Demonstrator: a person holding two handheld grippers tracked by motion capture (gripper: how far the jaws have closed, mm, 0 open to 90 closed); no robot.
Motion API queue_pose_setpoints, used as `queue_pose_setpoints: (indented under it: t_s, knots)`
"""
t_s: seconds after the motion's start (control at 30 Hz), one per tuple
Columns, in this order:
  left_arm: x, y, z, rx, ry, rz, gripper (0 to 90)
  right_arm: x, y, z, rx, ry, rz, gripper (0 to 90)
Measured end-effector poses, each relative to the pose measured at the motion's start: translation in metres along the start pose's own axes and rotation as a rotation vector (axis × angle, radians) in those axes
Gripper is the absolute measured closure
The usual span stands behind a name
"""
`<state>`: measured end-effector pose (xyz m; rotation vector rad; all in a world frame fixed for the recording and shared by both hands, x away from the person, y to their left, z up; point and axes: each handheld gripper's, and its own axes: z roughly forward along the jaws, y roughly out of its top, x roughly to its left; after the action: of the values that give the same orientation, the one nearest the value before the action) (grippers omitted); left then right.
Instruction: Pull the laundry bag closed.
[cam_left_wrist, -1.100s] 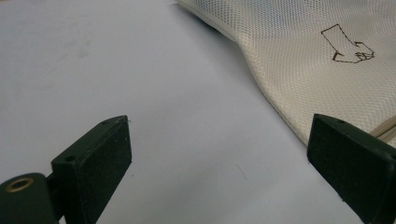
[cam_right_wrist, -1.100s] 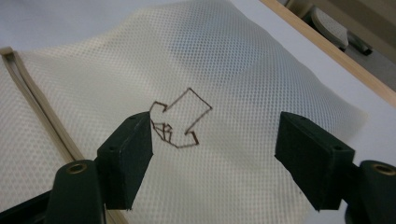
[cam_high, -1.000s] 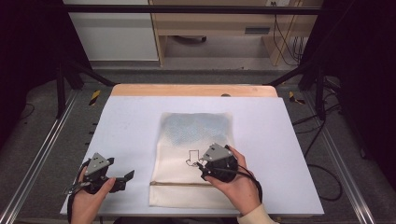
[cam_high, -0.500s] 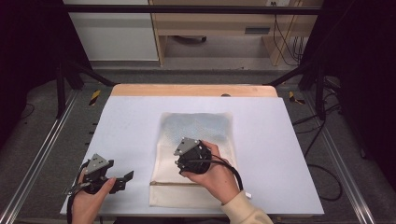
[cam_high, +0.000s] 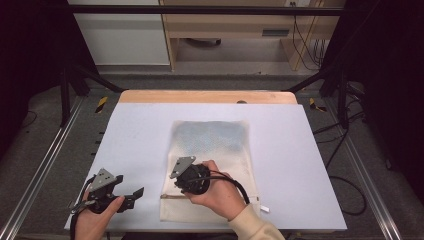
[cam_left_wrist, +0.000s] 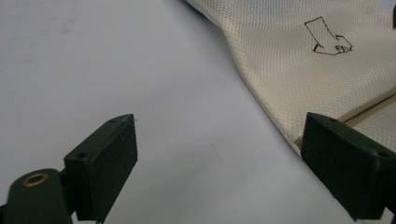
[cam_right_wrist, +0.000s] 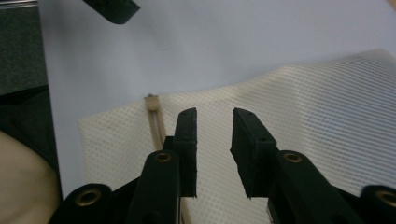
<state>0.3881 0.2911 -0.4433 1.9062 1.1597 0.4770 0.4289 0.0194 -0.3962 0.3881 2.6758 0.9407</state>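
Right gripper view: right gripper (cam_right_wrist: 212, 140) narrowing over mesh bag (cam_right_wrist: 299, 116), jaws just closing, gap remaining, nothing pinched. Aiming nearer zipper (cam_right_wrist: 154, 119) advisable. Left gripper (cam_left_wrist: 233, 158) gaping wide, idling.

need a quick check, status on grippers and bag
Left gripper open, off the cream mesh bag. Right gripper closing over it, nothing pinched. Nothing in the way.

Left gripper (cam_high: 131, 192) rests low beside the near-left corner of the mesh bag (cam_high: 220, 150), held in the left hand (cam_high: 95, 215); jaws stand wide apart, nothing between them. Right gripper (cam_right_wrist: 214, 135) is held over the bag's near-left part by the right hand (cam_high: 217, 192), wrist crossing the bag's near edge. Its jaws have just been closing; a narrow gap remains, pads gripping nothing.
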Motion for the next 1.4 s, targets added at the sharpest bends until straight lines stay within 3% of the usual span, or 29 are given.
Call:
queue_pose_setpoints:
  t_s: [0.07,0.23,0.33,0.43,0.6,0.67,0.7,0.77,0.93,0.97,1.07,1.17,1.4]
  knots:
    - [-0.003,-0.004,-0.003,0.008,-0.002,-0.017,14.0,0.006,0.004,0.013,0.016,0.056,-0.007,77.5]
    - [-0.010,-0.009,-0.011,0.002,0.002,-0.006,17.6,0.017,0.010,0.032,0.063,0.109,-0.040,80.6]
    - [-0.009,-0.008,-0.011,0.000,0.006,0.000,18.6,0.019,0.011,0.038,0.058,0.129,-0.040,80.5]
    - [-0.005,-0.009,-0.011,-0.006,-0.016,-0.030,19.2,0.018,0.013,0.049,0.094,0.157,-0.034,78.2]
    - [-0.006,-0.009,-0.012,-0.010,-0.023,-0.029,19.6,0.016,0.014,0.060,0.114,0.186,-0.023,74.4]
    - [-0.008,-0.009,-0.011,-0.004,-0.033,-0.020,20.2,0.016,0.014,0.066,0.125,0.208,-0.009,74.7]
    - [-0.011,-0.009,-0.010,0.001,-0.045,-0.012,20.4,0.016,0.014,0.070,0.144,0.212,-0.018,81.5]
    - [-0.015,-0.009,-0.009,0.002,-0.053,-0.003,20.7,0.015,0.014,0.070,0.152,0.218,-0.014,81.8]
    - [-0.026,-0.007,-0.003,0.018,-0.088,0.025,21.0,0.016,0.015,0.062,0.110,0.216,-0.017,81.8]
    - [-0.031,-0.007,-0.001,0.019,-0.118,0.036,20.8,0.016,0.015,0.055,0.093,0.213,-0.004,81.8]
    - [-0.039,-0.007,0.004,0.031,-0.147,0.056,21.0,0.014,0.013,0.048,0.065,0.210,0.015,81.8]
    - [-0.046,-0.008,0.010,0.052,-0.187,0.059,23.5,0.011,0.013,0.044,0.054,0.210,0.022,81.8]
    - [-0.051,-0.008,0.020,0.067,-0.219,0.043,25.9,0.009,0.013,0.042,0.037,0.213,0.028,81.8]
